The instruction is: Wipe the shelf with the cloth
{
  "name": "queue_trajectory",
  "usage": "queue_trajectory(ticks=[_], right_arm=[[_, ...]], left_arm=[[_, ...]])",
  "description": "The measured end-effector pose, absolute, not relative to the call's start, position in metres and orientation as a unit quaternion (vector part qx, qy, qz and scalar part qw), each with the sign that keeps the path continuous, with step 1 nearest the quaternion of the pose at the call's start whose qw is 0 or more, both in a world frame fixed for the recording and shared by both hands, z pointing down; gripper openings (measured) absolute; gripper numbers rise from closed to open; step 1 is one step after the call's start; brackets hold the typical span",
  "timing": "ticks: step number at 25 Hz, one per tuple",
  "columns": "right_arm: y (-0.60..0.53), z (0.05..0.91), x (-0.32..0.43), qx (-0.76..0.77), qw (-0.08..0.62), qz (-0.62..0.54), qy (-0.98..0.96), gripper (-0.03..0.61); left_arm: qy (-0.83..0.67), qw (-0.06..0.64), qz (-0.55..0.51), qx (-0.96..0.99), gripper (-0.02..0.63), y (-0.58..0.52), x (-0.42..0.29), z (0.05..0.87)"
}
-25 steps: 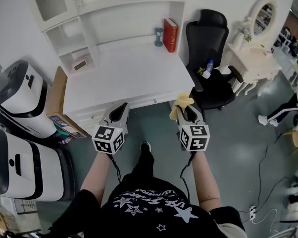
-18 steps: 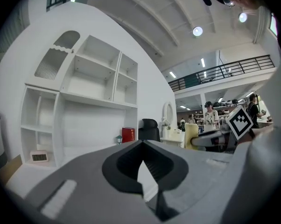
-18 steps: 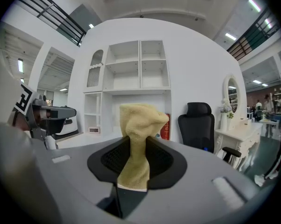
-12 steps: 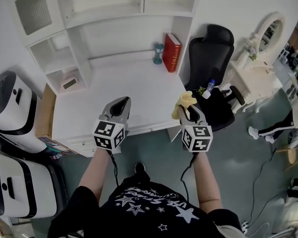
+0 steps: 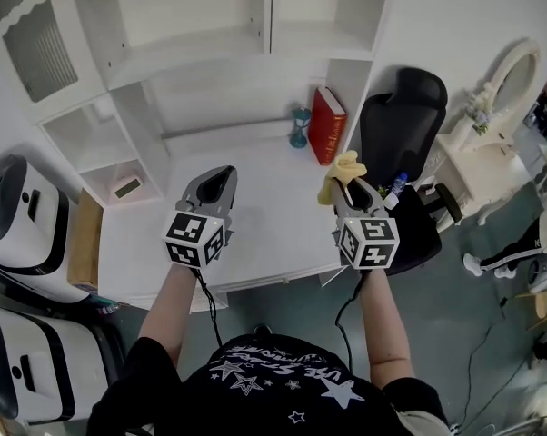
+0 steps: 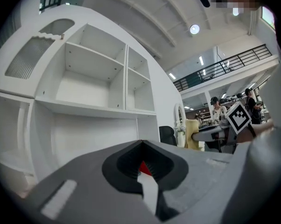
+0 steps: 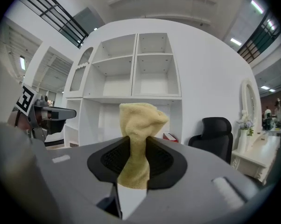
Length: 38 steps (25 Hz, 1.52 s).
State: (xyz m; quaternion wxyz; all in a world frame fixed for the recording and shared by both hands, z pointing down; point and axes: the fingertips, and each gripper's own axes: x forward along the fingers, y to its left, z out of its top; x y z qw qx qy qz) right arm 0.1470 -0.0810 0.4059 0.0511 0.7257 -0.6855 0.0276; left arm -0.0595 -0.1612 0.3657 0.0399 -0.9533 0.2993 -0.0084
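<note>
While the white shelf unit [image 5: 192,53] fills the head view around 12 o'clock above the desk [image 5: 264,234], the right gripper [image 5: 350,187], at 3 o'clock, clamps the yellow cloth [image 5: 339,167]. The left gripper [image 5: 222,173], at 9 o'clock, is closed, empty. A red book [image 5: 327,125] stands at 1 o'clock.

Position change, head view:
- left gripper [image 5: 216,176] and right gripper [image 5: 351,187]: earlier over floor at desk front edge, now forward over desk [image 5: 273,239] top.
- cloth [image 5: 340,168] (carried along in right gripper): now near red book [image 5: 326,125], earlier well apart.
- person closer to desk.
- shelf [image 5: 192,48]: upper compartments now larger in view.
</note>
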Motion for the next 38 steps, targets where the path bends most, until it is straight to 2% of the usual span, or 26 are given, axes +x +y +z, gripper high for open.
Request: queue_trajectory(ticks=[9, 20, 26, 38], right_arm=[[-0.164, 0.326, 0.165, 0.681, 0.052, -0.036, -0.729, 0.129], [-0.253, 0.191, 0.187, 0.581, -0.022, -0.092, -0.808, 0.129], [-0.3, 0.134, 0.192, 0.547, -0.017, -0.148, -0.824, 0.129], [-0.434, 0.065, 0.183, 0.489, -0.031, -0.078, -0.868, 0.129]], left_arm=[[0.34, 0.062, 0.008, -0.938, 0.0, -0.227, -0.037, 0.311], [0.42, 0.085, 0.046, -0.903, 0.0, -0.289, -0.007, 0.235], [0.453, 0.101, 0.058, -0.884, 0.0, -0.311, 0.008, 0.203], [0.503, 0.1, 0.053, -0.857, 0.0, -0.349, 0.014, 0.161]])
